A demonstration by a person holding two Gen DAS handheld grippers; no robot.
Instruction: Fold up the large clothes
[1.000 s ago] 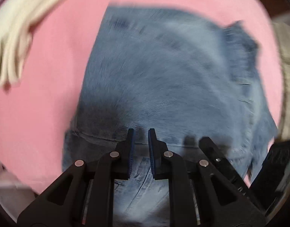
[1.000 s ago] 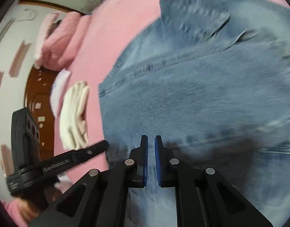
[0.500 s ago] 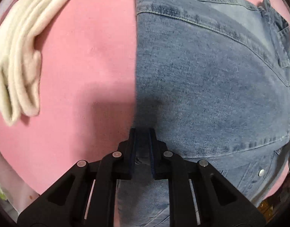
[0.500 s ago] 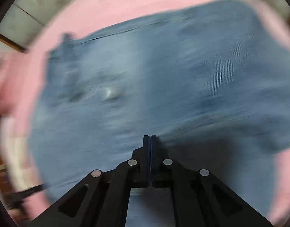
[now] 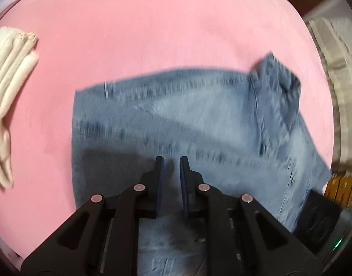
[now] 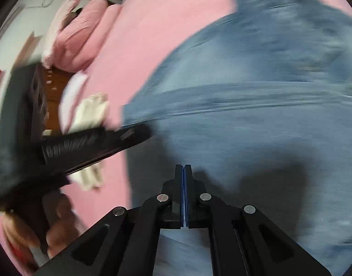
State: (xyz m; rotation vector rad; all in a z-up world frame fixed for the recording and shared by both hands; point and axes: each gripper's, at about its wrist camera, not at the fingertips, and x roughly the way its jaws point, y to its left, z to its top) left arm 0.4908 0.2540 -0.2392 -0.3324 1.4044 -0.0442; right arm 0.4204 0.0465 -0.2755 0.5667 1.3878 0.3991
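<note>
A blue denim garment (image 5: 187, 119) lies folded on a pink bedsheet (image 5: 153, 30); it also fills the right wrist view (image 6: 256, 115). My left gripper (image 5: 171, 161) hovers over the denim's near part with a small gap between its jaws and nothing in them. My right gripper (image 6: 183, 168) is over the denim with its jaws pressed together; no cloth shows between the tips. The left gripper also shows blurred at the left of the right wrist view (image 6: 95, 142).
A folded cream garment (image 5: 8, 96) lies on the sheet to the left, also seen in the right wrist view (image 6: 90, 110). Pink pillows (image 6: 77, 32) sit at the bed's far end. A beige cloth (image 5: 336, 69) lies off the bed's right edge.
The left jaws have parted slightly and the gripper has pulled back over the denim. The right gripper stays shut and has swung, so the left gripper is in its view again. Both views are motion-blurred.
</note>
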